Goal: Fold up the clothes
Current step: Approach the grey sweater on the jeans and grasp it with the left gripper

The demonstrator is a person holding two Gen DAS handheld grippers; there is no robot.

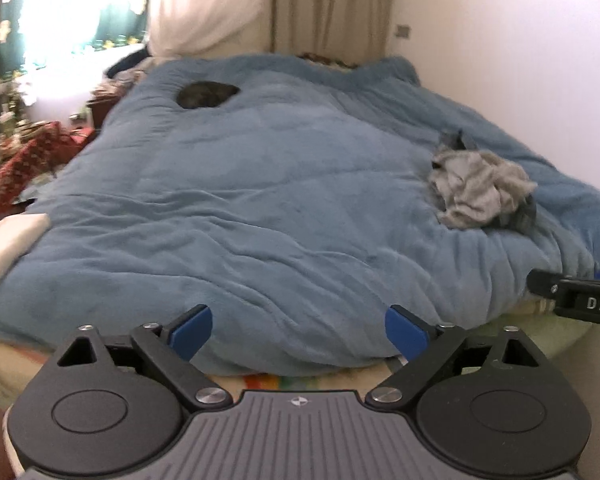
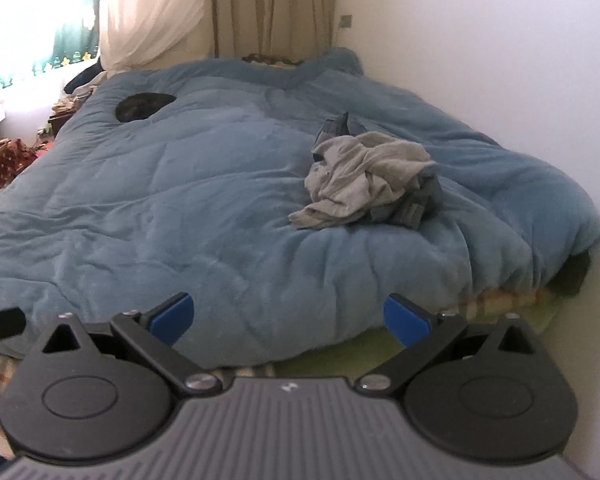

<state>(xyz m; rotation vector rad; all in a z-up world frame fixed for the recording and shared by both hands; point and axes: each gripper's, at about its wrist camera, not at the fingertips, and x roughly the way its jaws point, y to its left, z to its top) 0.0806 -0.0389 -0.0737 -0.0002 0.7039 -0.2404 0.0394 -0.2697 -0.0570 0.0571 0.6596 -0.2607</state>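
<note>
Grey garment point(image 2: 364, 178) crumpled in heap on blue duvet point(image 2: 172, 208), right half of bed, darker denim-like piece point(image 2: 418, 200) tucked beneath, touching. Cream folded cloth point(image 1: 10, 246) at left edge of bed. Likely light, limp, soft knit; no stiffness, prone to sag and drag on plush duvet. Best hold judged: loose outer hem or corner nearest, both sides. Left claw point(image 1: 298, 330) apart, empty. Right claw point(image 2: 288, 316) apart, empty, near bed's foot edge.
</note>
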